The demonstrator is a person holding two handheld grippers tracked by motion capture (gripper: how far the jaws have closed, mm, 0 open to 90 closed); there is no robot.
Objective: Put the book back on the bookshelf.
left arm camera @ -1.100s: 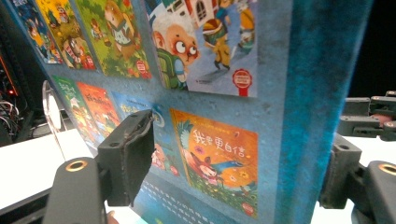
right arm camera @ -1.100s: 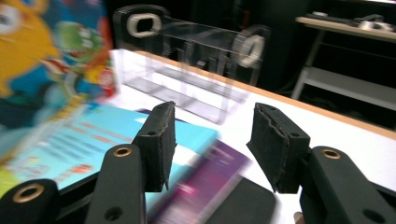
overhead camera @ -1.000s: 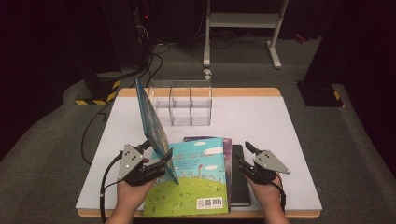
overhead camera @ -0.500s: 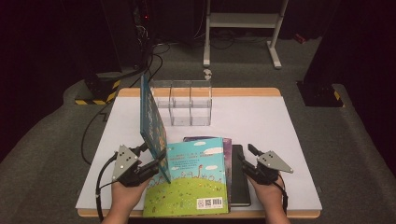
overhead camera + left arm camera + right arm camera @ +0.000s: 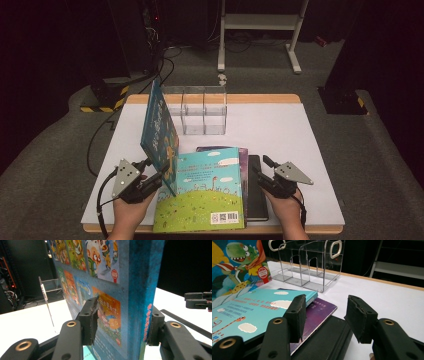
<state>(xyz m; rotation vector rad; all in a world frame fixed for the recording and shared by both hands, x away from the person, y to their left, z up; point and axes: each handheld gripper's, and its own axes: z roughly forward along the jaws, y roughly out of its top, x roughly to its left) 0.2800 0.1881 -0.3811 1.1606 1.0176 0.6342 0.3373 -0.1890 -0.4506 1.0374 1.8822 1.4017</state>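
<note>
This looks like a lab or recording studio rather than a home. A white-topped wooden-edged tabletop (image 5: 280, 125) stands on grey carpet floor (image 5: 55, 150) against black surroundings. At the far left, dark equipment (image 5: 127, 40) trails black cables (image 5: 167, 62), with yellow-black hazard tape (image 5: 102, 106) near it. A white metal stand (image 5: 260, 25) sits far behind.

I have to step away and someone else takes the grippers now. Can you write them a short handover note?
Left gripper: jaws have just been closing on the upright blue picture book, pads on both sides.
Right gripper: open, holding nothing, beside the book stack.
Clear file rack: no books in it yet, at the table's far side.
Done: one book lifted on edge.
Left: probably slot it into the rack, then the stacked books.
</note>
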